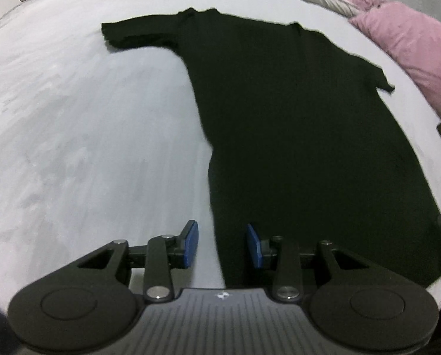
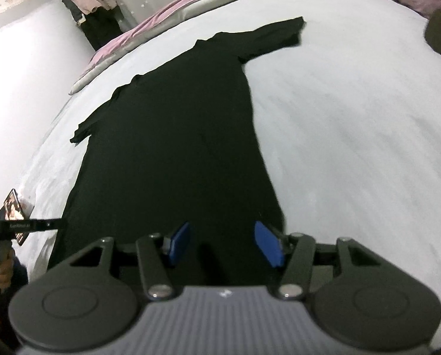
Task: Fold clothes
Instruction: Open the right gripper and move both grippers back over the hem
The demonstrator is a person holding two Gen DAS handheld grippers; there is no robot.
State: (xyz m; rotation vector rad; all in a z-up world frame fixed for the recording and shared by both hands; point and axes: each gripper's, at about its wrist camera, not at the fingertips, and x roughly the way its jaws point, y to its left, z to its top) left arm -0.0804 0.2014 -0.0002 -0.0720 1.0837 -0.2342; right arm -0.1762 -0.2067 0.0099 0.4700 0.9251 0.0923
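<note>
Black shirt (image 1: 294, 124), one, flat; left gripper (image 1: 222, 244), right gripper (image 2: 225, 244) parted, empty; right widening.

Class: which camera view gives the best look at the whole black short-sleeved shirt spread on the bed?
The right wrist view: the black short-sleeved shirt lies centred there, with both sleeves and both side edges showing. In the left wrist view the shirt sits off to the right, its far lower edge near the frame's rim.

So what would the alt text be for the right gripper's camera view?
A long black garment lies spread flat on a pale bed sheet, sleeves out. The right gripper hovers over its near end, blue pads apart, holding nothing.
</note>
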